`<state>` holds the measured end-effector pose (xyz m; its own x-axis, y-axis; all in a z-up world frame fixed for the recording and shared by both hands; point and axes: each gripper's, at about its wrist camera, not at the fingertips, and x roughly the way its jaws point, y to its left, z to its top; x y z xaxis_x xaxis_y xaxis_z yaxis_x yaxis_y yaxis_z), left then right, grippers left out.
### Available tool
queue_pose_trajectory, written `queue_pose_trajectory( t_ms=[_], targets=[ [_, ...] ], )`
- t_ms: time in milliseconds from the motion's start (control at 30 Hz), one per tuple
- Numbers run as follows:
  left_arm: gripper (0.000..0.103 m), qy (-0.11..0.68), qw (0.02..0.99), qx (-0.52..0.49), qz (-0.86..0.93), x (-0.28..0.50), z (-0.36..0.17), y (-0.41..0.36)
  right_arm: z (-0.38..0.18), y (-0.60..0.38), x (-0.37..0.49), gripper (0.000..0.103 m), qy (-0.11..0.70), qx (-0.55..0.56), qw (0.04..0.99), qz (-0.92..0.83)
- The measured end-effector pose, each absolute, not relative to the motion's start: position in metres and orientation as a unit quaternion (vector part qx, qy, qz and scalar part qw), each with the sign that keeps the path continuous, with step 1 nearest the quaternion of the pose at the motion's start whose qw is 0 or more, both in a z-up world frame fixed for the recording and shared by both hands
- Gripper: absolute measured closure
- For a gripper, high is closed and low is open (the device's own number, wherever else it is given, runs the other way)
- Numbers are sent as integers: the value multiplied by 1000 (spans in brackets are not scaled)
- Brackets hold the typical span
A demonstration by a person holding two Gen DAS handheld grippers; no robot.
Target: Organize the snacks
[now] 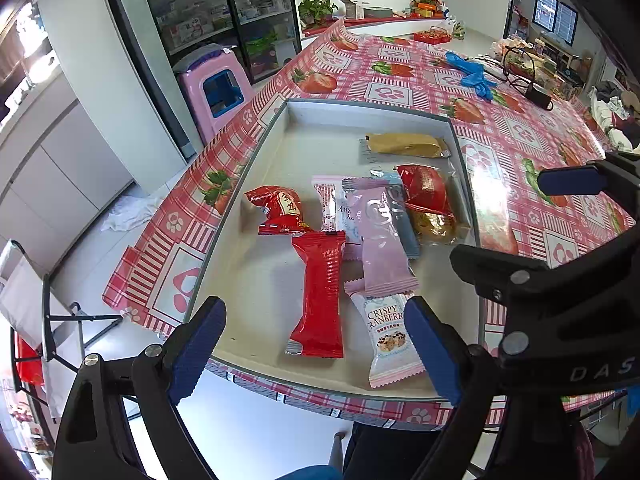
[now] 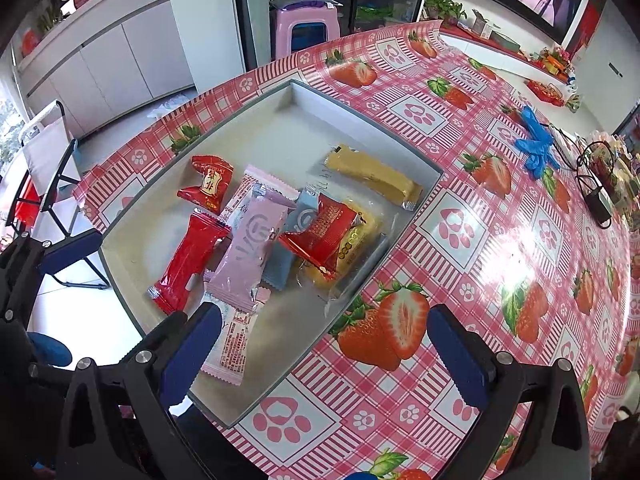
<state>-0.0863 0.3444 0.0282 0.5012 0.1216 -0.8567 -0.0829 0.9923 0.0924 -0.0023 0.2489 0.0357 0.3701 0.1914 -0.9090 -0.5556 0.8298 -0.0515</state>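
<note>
Left jaws: the left gripper (image 1: 316, 344) stands wide apart, holding nothing; its blue ribbed pads hang over the near edge of the tray, and no pad can be seen pressing a packet.
Between left jaws: the long red foil bar wrapper (image 1: 319, 296) lies in the gap, long axis running near to far, roughly in line with the fingers; the white-and-pink "Crispy Cranberry" packet (image 1: 390, 338) lies just beside the right-hand pad.
Right jaws: the right gripper (image 2: 324, 354) is likewise spread wide and empty, straddling the tray's near right rim, one pad over the tray and one over the tablecloth.
Nearer hand: judged, the left is better placed for the red bar and the cranberry packet.
Task items: all snacks sit inside the shallow grey rectangular tray (image 1: 256, 148), bunched at its right and near part; the left far area is bare.
Pile: the pale pink plastic sachet (image 1: 380, 240) overlaps a light blue sachet (image 1: 408, 224); a small red crinkled packet (image 1: 276, 208) lies left of them, apart.
Far item: the yellow cake bar in clear wrap (image 1: 404, 144) lies alone, long axis left to right.
Surface: red checked strawberry-print tablecloth (image 2: 500, 240).
Risk, judged: overlapping wrappers may drag together.
</note>
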Motion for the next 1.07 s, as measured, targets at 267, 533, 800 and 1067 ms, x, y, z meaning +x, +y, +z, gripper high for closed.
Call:
queue_pose_trajectory(
  t_ms=[267, 533, 800, 1067],
  targets=[
    [10, 496, 866, 19, 59, -86, 28, 344, 35, 250, -3, 0, 511, -179, 808, 231],
    [10, 497, 865, 20, 58, -86, 26, 343, 34, 252, -3, 0, 512, -179, 808, 231],
    [10, 500, 864, 17, 57, -86, 23, 344, 31, 254, -5, 0, 511, -184, 806, 235],
    [10, 473, 879, 35, 56, -90, 28, 342, 32, 254, -4, 0, 509, -185, 806, 238]
  ],
)
